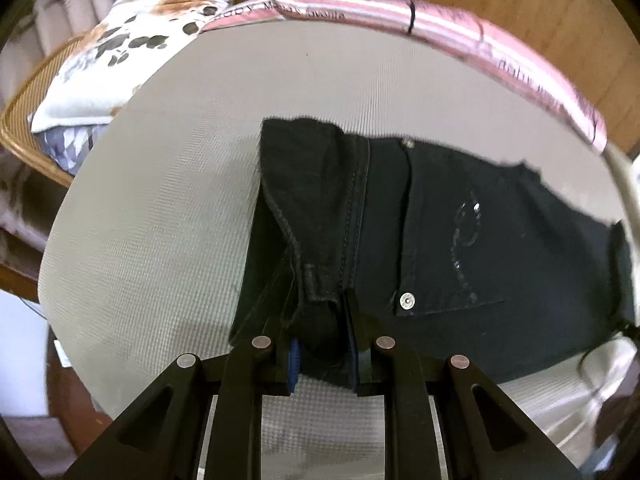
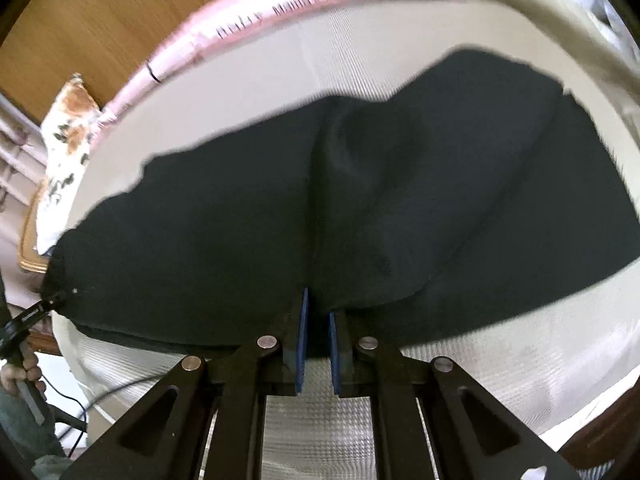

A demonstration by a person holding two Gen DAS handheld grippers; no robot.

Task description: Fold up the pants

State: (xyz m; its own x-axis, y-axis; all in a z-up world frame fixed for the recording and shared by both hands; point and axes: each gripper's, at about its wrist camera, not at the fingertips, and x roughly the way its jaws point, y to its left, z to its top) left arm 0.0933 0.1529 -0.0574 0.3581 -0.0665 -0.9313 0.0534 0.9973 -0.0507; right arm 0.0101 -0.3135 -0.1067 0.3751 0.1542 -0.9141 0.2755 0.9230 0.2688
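Mid-fold, both ends pinched. Left gripper (image 1: pixel 322 340) closed down on a bunched wad of the waistband of the black pants (image 1: pixel 460 240), dark cloth filling the gap between the blue pads (image 1: pixel 295 360). Right gripper (image 2: pixel 318 320) likewise narrowed to a slim gap with a ridge of the pants (image 2: pixel 240 220) rising from between its pads (image 2: pixel 303 344); clamped on fabric by the look of it, though the exact bite is hidden under the cloth.

Step in hand, as a judgement: edge of the pants gathered at two points, ready to be lifted and carried over to lay one half on the other. Next move likely calls for raising both grips together, keeping the cloth taut between them, travelling forward away from the grippers, lowering flat, then releasing. Risk: uneven lift leaving a crooked fold.

Pants: black denim, lying on the pale textured bed cover (image 1: pixel 160 220), spread straight ahead of and to the right of the left gripper. Back pocket with metal rivet (image 1: pixel 407 301) just ahead-right of the left fingertips, glittery stitched motif (image 1: pixel 466 236) further ahead-right. In the right wrist view, broad dark expanse fanning ahead to both sides, raised crease running forward from the pads. Edges motion-blurred.

Pink striped bedding (image 1: pixel 440 20) along the far edge, floral pillow (image 1: pixel 120 48) far ahead-left of the left gripper.
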